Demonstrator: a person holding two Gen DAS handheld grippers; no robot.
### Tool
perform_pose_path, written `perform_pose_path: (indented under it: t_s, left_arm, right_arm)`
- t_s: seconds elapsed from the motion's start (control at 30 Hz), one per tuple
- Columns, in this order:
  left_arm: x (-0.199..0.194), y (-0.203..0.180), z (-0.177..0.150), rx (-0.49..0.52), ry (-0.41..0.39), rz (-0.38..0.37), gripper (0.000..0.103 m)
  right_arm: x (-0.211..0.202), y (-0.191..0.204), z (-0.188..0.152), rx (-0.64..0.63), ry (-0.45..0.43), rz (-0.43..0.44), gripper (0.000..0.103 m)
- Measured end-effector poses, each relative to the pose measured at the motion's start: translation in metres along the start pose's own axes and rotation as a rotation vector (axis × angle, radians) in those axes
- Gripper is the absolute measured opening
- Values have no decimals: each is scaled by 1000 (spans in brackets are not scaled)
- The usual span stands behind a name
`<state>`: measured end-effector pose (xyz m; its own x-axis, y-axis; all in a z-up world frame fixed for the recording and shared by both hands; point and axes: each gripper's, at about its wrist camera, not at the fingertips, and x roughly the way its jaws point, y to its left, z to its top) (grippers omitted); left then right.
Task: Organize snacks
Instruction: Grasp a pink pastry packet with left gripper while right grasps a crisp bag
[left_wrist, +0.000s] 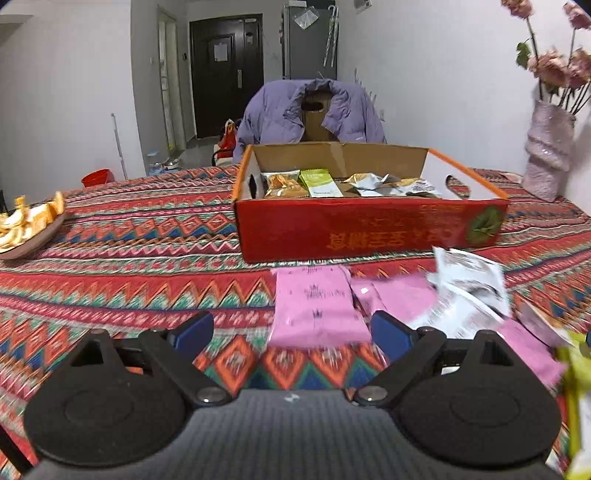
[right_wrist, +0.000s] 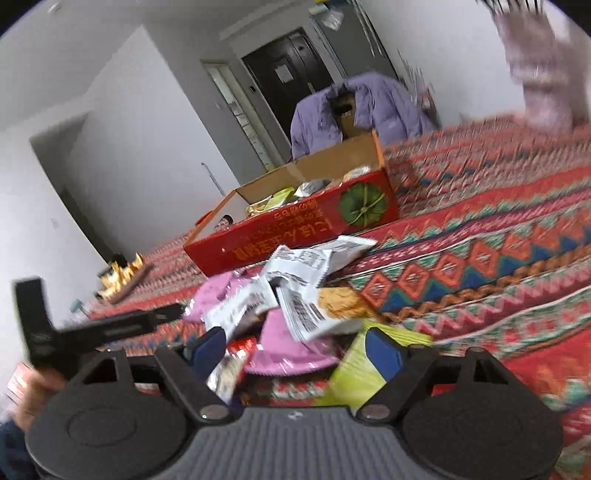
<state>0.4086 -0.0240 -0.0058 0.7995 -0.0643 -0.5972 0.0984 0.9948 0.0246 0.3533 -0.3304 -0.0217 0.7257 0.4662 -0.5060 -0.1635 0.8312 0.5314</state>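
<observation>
Left wrist view: left gripper (left_wrist: 291, 332) spread, empty, over pink packet (left_wrist: 314, 306) before red box (left_wrist: 369, 229), mid-table.
Right gripper (right_wrist: 295, 343): jaws apart, straddling packet pile (right_wrist: 280, 295), nothing pinched.
Handling: likely light, crinkly, slippery; pinch a sealed edge.

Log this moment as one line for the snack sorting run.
left gripper: open, over pink packet | right gripper: open, at snack pile | red box: partly filled

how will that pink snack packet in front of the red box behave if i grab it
The pink snack packet lies flat and thin, so it is probably light and floppy. Its glossy wrapper may slip or crinkle. Pushed, it would likely slide on the tablecloth, not roll.
</observation>
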Motion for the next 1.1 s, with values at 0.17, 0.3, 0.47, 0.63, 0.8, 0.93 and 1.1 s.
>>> perform_pose_path:
  t_s: [0.17,0.3,0.47,0.63,0.8,0.93,1.1]
  left_arm:
    - [39,-1,11,13,19,-19,93]
    - [55,0,12,5,32,-26,87]
    - [66,2,6,-21,37,-59,77]
    - [63,0,4,5,33,-71,63]
    - [50,9,0,4,56,-66,63]
    - [39,12,-9,19,59,-64,63]
    - [13,14,-13,-6,49,-23,62]
  right_arm:
    - [42,-12,13,101,19,-59,81]
    - [62,-19,24,135,-4,-99,81]
    - [82,-21,35,102,-4,-118,78]
    - [85,-10,36,-118,32,-240,50]
    - [72,-14,33,-259,43,-372,50]
    - [73,-15,32,-315,65,-373,52]
    - [80,3,24,-423,55,-415,43]
